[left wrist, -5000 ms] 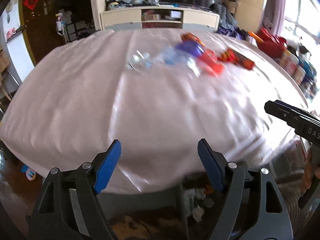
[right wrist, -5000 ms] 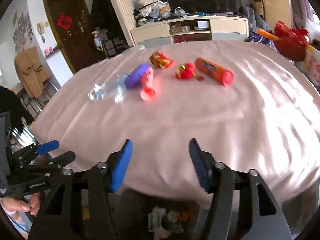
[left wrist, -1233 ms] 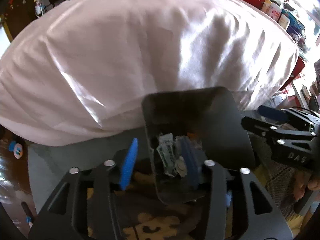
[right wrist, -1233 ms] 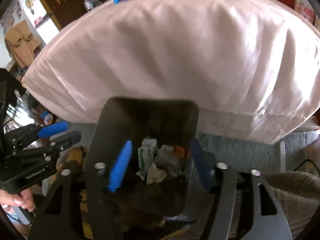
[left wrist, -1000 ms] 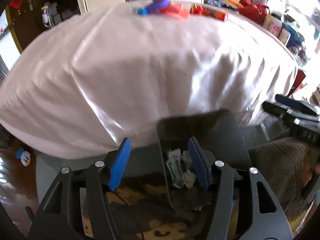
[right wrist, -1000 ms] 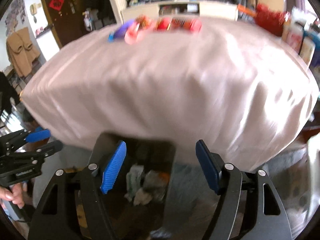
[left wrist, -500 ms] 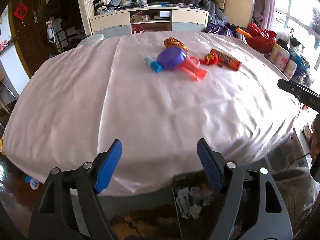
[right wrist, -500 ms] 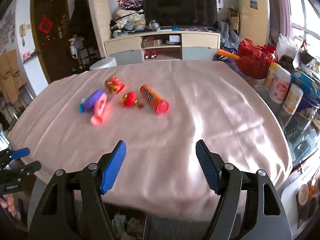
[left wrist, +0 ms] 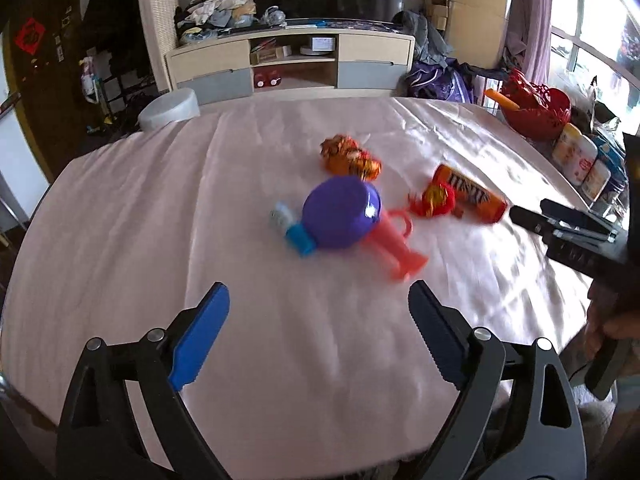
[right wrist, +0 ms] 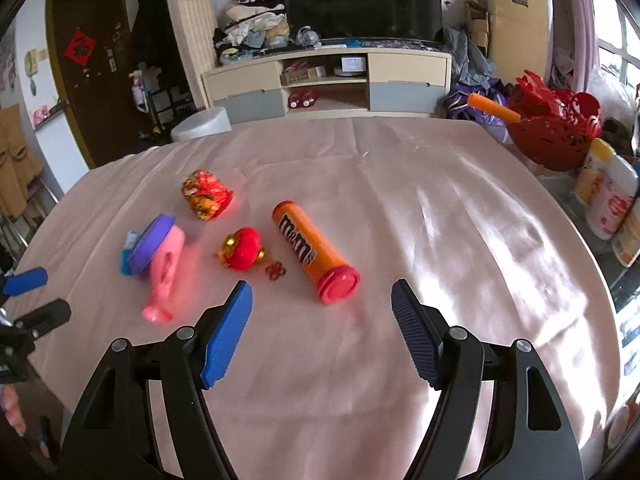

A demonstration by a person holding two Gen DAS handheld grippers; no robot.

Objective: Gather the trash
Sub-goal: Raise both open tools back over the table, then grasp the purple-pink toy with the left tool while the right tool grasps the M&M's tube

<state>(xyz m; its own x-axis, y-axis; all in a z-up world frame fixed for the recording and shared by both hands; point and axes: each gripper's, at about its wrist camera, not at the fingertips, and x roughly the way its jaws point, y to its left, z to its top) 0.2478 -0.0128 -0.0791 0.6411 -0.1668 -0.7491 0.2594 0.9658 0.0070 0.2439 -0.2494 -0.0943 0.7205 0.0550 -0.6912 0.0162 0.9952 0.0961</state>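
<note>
On the pink tablecloth (left wrist: 140, 220) lie a purple-capped pink toy (left wrist: 344, 216) (right wrist: 158, 256), a crumpled orange wrapper (left wrist: 350, 158) (right wrist: 206, 192), a small red ornament (left wrist: 434, 200) (right wrist: 242, 248) and an orange candy tube (left wrist: 472, 194) (right wrist: 312, 250). My left gripper (left wrist: 320, 336) hovers short of the purple toy, jaws opening with nothing between them. My right gripper (right wrist: 322, 332) hangs just short of the tube's red cap, open and empty. Each gripper also shows at the edge of the other's view.
A red basket (right wrist: 554, 134) and several white containers (right wrist: 604, 204) stand at the table's right edge. Behind the table are a TV cabinet (right wrist: 328, 80) and a grey stool (left wrist: 170, 110). A hand (left wrist: 608, 320) holds the right gripper's grip.
Both grippers rose from over the black bin below the table edge and came forward over the tabletop. The left jaws have spread wider. The clear bottle seen on the cloth earlier is gone.
</note>
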